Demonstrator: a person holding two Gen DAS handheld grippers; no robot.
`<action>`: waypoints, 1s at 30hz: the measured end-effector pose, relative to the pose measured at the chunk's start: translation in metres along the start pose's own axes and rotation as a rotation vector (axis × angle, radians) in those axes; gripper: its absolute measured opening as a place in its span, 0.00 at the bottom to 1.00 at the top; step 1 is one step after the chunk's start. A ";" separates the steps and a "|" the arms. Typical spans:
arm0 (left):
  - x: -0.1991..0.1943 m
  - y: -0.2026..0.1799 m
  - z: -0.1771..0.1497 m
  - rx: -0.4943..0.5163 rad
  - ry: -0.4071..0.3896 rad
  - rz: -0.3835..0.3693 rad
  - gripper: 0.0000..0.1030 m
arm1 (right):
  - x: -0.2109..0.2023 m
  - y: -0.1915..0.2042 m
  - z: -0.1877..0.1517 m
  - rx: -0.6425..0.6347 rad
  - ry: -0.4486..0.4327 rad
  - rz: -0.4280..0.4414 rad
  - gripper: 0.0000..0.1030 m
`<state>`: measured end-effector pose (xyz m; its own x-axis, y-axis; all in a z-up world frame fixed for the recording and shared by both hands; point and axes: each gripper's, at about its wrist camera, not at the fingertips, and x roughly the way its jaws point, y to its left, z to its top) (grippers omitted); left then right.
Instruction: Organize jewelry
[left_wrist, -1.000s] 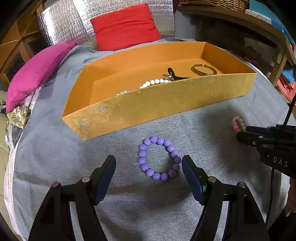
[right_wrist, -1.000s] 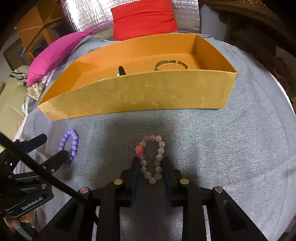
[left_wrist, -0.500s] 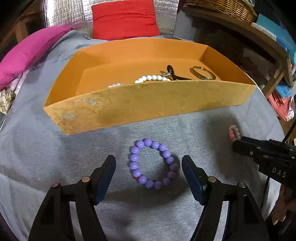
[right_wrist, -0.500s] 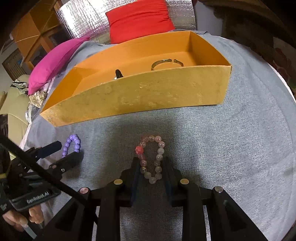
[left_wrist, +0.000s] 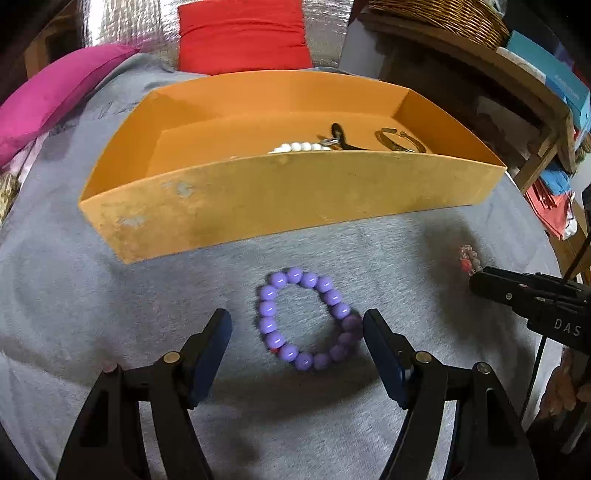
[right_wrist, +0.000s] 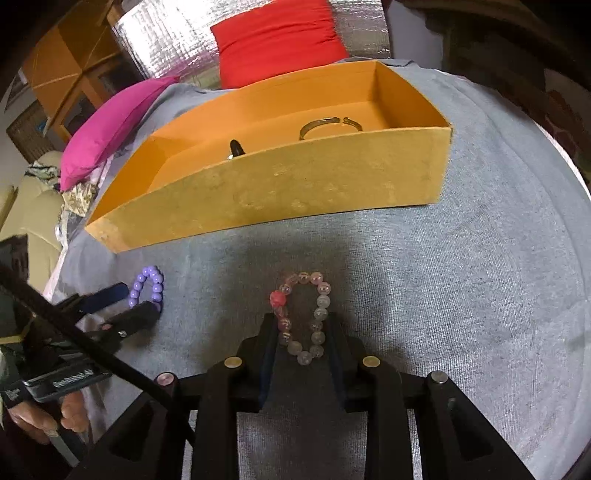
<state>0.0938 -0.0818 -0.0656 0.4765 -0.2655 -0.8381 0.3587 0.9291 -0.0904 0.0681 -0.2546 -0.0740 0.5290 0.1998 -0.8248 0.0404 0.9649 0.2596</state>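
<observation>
You're working over a nubby grey cloth (left_wrist: 110, 295), with a red cushion (left_wrist: 243, 35), a pink cushion (left_wrist: 55, 92), quilted foil and a wicker basket (left_wrist: 436, 14) at the far side. The scuffed orange cardboard tray (left_wrist: 280, 195) holds white beads (left_wrist: 301, 147), a metal bangle (left_wrist: 400, 140) and a dark piece. Your left gripper (left_wrist: 297, 325) gapes wide around the glossy purple bracelet (left_wrist: 306, 319) near the tray; your right gripper (right_wrist: 301, 332) is pinched on the translucent pink bracelet (right_wrist: 319, 314).

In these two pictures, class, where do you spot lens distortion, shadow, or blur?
Left wrist view: the orange box bows from fisheye distortion; shadow darkens the purple bracelet's right beads. Right wrist view: shadow surrounds the pink bracelet; the left gripper looks blurred.
</observation>
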 end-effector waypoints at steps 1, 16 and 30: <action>0.000 -0.004 0.000 0.016 -0.002 -0.006 0.65 | 0.000 0.000 0.000 0.005 0.000 0.003 0.30; -0.007 -0.004 -0.008 0.042 -0.026 -0.075 0.18 | 0.010 0.028 0.001 -0.108 -0.050 -0.119 0.47; -0.009 -0.001 -0.012 0.036 -0.004 -0.074 0.18 | 0.006 0.024 0.000 -0.142 -0.044 -0.158 0.24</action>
<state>0.0797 -0.0769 -0.0640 0.4509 -0.3342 -0.8276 0.4217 0.8970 -0.1324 0.0722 -0.2299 -0.0729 0.5621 0.0395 -0.8261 0.0071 0.9986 0.0526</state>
